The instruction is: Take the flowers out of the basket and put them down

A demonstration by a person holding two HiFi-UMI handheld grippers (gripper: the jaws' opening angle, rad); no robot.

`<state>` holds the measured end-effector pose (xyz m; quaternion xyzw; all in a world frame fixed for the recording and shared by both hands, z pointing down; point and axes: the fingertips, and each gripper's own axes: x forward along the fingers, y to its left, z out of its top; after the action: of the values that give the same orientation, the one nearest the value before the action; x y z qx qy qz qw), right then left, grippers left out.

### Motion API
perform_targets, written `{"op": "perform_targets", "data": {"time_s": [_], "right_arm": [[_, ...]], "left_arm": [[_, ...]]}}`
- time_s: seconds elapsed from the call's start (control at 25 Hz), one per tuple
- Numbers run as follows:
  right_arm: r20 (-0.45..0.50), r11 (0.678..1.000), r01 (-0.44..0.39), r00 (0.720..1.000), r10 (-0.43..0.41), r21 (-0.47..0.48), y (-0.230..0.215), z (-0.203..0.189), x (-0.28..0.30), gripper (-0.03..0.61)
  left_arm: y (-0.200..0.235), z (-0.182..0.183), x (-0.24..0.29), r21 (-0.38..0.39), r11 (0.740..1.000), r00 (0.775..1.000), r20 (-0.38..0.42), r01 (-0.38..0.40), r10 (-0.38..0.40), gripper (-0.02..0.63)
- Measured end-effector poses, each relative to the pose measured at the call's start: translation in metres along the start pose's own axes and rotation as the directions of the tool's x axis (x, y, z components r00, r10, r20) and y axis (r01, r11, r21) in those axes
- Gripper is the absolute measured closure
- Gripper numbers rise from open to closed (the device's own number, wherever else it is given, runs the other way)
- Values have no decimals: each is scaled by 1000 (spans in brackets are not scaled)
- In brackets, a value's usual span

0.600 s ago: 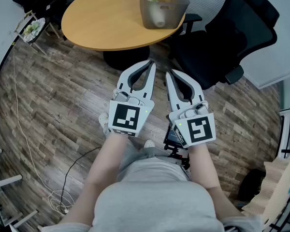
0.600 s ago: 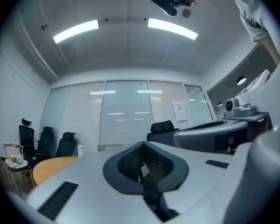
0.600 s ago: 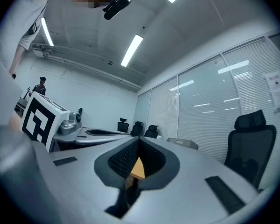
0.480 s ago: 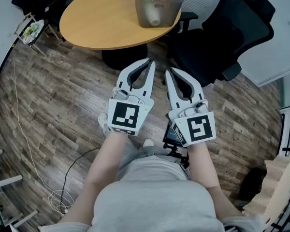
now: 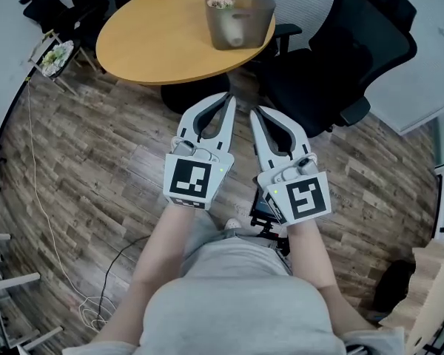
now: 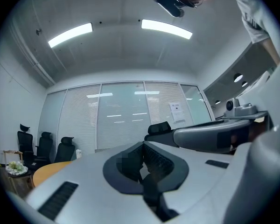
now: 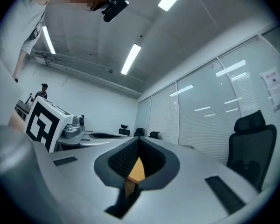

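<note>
While both claws hang over the wood floor (image 5: 96, 161) in front of the person, neither one has anything in it. Left claw (image 5: 227, 97): jaws pressed together at the tips, nothing between them. Right claw (image 5: 253, 111): same story, shut tight and empty, just beside the left one. Both point toward the round tabletop (image 5: 155, 35). Up there sits the basket (image 5: 240, 24), a see-through grey one near the edge closest to the chair. The flowers (image 5: 221, 3) are inside it, pale blooms at its far left corner. Both claws are well apart from the basket. The tabletop's dark base (image 5: 185, 93) stands just ahead of the left claw. A black office chair (image 5: 348, 50) crowds in beside the tabletop on the right.
</note>
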<state>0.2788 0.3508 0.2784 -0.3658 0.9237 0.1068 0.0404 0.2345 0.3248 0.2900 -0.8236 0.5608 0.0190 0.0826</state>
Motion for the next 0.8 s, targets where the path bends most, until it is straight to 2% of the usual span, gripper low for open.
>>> {"op": "perform_targets", "data": {"time_s": [0.16, 0.48, 0.8], "right_arm": [[4, 998, -10, 1000, 10, -64, 10, 5, 19, 554], [-18, 998, 34, 999, -35, -56, 4, -2, 79, 554], [-57, 994, 85, 994, -89, -61, 3, -17, 156, 554]], "left_arm": [[22, 4, 5, 5, 1000, 1000, 14, -2, 2, 611], [73, -1, 33, 0, 999, 999, 20, 35, -35, 611], [144, -10, 64, -22, 997, 997, 25, 79, -79, 611]]}}
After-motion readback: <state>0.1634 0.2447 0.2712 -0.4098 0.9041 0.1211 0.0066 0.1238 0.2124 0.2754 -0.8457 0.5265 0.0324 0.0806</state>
